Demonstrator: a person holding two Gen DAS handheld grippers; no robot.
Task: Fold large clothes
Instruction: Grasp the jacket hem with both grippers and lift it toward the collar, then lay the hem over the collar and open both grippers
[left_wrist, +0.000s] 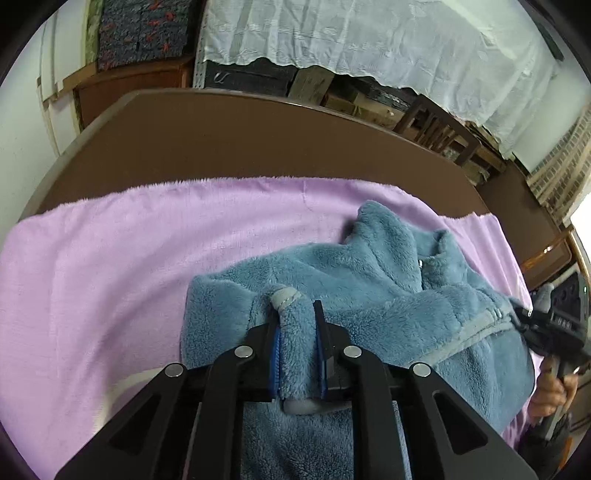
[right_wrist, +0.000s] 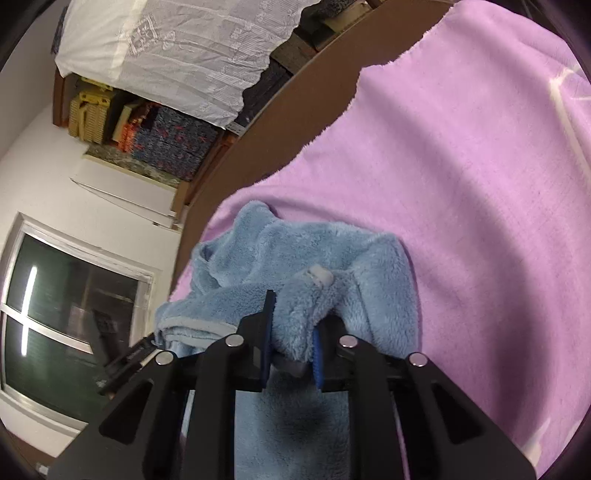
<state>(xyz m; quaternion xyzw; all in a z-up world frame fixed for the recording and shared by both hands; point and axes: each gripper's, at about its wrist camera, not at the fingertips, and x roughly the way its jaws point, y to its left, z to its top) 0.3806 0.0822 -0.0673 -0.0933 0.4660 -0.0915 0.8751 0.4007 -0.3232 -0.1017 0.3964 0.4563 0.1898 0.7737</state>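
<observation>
Gripping: left tool (left_wrist: 298, 334) and right tool (right_wrist: 291, 332) clamped on blue fleece jacket (left_wrist: 369, 280); lift evenly, keep hem taut.

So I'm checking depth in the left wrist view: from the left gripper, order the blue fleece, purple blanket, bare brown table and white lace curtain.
1. Blue fleece, clamped in the left gripper.
2. Purple blanket, underneath.
3. Brown table, beyond.
4. White lace curtain, at the back.
</observation>
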